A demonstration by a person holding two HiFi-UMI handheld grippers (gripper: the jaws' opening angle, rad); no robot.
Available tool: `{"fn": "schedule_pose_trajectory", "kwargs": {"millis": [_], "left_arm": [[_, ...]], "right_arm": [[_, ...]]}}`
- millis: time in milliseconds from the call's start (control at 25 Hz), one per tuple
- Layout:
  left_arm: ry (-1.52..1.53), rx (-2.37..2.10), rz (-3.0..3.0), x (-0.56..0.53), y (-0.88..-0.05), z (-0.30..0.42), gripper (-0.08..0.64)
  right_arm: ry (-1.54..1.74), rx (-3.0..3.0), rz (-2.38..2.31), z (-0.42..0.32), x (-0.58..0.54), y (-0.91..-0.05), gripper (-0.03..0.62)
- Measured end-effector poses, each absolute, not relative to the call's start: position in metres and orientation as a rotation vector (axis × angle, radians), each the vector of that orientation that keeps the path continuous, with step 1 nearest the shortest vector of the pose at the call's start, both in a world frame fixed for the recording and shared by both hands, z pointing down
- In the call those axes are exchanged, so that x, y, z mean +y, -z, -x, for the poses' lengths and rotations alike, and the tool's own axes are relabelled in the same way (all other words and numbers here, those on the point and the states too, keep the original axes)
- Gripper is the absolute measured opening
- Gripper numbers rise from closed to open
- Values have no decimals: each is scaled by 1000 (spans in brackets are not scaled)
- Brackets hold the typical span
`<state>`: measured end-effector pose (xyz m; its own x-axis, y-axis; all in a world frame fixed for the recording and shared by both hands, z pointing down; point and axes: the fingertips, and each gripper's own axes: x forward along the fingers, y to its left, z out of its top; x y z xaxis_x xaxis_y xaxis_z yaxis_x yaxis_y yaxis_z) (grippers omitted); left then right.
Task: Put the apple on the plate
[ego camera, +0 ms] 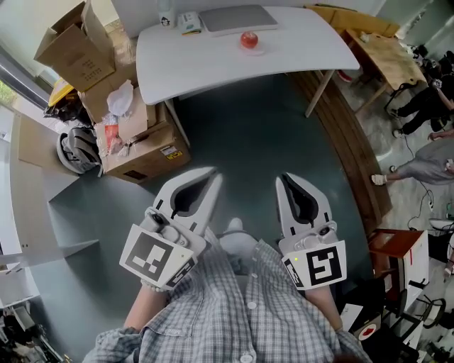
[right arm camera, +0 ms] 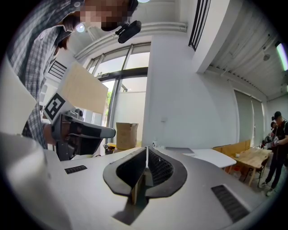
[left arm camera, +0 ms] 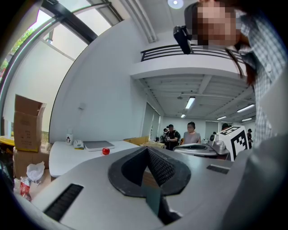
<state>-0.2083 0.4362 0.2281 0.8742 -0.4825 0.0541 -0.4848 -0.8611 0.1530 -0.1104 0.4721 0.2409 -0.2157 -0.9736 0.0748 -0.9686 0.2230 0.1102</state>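
A red apple (ego camera: 249, 39) lies far ahead on the white table (ego camera: 213, 64), on what looks like a small clear plate (ego camera: 254, 50); the left gripper view shows the apple (left arm camera: 105, 151) small and distant. My left gripper (ego camera: 215, 174) and right gripper (ego camera: 282, 179) are side by side above the grey floor, well short of the table. Both point level toward it. The left gripper (left arm camera: 147, 149) has its jaws pressed together with nothing between them. The right gripper (right arm camera: 146, 148) is likewise shut and empty.
A closed grey laptop (ego camera: 237, 18), a small box (ego camera: 189, 23) and a bottle (ego camera: 165, 14) stand at the table's far side. Cardboard boxes (ego camera: 138, 138) and a helmet (ego camera: 78, 150) crowd the floor at left. A wooden table (ego camera: 386, 53) and people are at right.
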Motion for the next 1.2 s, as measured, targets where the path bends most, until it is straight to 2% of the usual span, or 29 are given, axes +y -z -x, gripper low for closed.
{"fn": "schedule_pose_trajectory", "kwargs": {"millis": [560, 1200], "left_arm": [[-19, -762, -2894, 392, -228, 154, 8], [-20, -730, -2892, 325, -235, 127, 8]], "right_arm": [[55, -2340, -1879, 53, 432, -246, 28], [43, -2297, -1893, 27, 371, -257, 28]]}}
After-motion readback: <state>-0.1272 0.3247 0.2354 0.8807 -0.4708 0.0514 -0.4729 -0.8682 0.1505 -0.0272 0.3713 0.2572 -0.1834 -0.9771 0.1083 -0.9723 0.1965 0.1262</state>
